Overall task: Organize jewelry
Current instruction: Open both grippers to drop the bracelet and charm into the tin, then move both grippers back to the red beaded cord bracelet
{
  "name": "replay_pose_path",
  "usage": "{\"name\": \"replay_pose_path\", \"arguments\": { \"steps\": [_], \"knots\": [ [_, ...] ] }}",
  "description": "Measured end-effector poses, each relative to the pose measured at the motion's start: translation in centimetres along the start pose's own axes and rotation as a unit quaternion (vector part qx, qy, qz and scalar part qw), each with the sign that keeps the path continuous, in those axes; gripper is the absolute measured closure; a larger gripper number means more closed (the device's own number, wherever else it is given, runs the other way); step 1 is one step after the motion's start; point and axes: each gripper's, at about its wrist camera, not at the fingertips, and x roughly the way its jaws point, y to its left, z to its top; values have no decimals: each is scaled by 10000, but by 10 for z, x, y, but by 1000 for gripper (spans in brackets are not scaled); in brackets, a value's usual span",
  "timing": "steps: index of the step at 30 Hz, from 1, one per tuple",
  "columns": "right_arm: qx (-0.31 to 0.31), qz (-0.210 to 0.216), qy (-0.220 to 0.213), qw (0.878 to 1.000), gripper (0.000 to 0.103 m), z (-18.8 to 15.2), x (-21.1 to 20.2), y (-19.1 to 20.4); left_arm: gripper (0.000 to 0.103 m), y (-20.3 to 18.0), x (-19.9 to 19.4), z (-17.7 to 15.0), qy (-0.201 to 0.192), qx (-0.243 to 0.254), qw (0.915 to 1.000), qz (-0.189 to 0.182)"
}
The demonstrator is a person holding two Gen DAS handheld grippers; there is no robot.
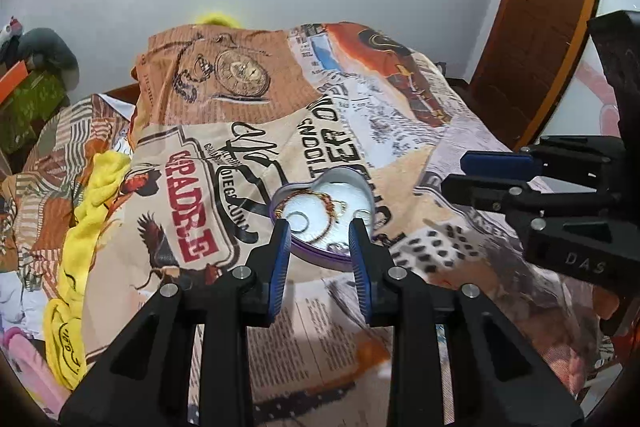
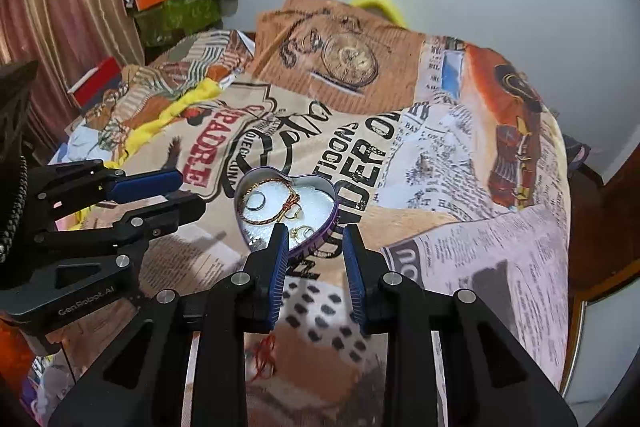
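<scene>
Just ahead of both sets of fingers, each spread apart and empty, the heart-shaped tin [image 1: 362,189] holding the jewelry [image 2: 280,205] sits on the bed, squarely before the left gripper [image 1: 320,231] while the right gripper [image 2: 315,237] points past its tip.

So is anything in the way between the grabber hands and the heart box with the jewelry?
Nothing visible is. The heart-shaped tin lies open on the printed bedspread, no lid on it. Left gripper and right gripper both hang open right before it, with only bare cloth between.
</scene>
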Motion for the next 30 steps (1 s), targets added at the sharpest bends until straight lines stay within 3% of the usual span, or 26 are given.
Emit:
{"name": "replay_pose_path", "arguments": {
  "steps": [4,14,18,30],
  "knots": [
    [55,-10,-108,9999,78,-9,-16,1,65,-13,-16,-6,-78,124,9999,6],
    [218,-55,-222,9995,74,-36,-45,-4,62,-37,-30,-27,82,189,9997,-93],
    [298,-53,-327,9990,55,-48,-55,-6,62,-42,-25,-43,275,112,9994,-168],
    [463,-125,-198,9987,55,-82,-54,-20,62,-57,10,-65,795,58,9966,-227]
  ]
}}
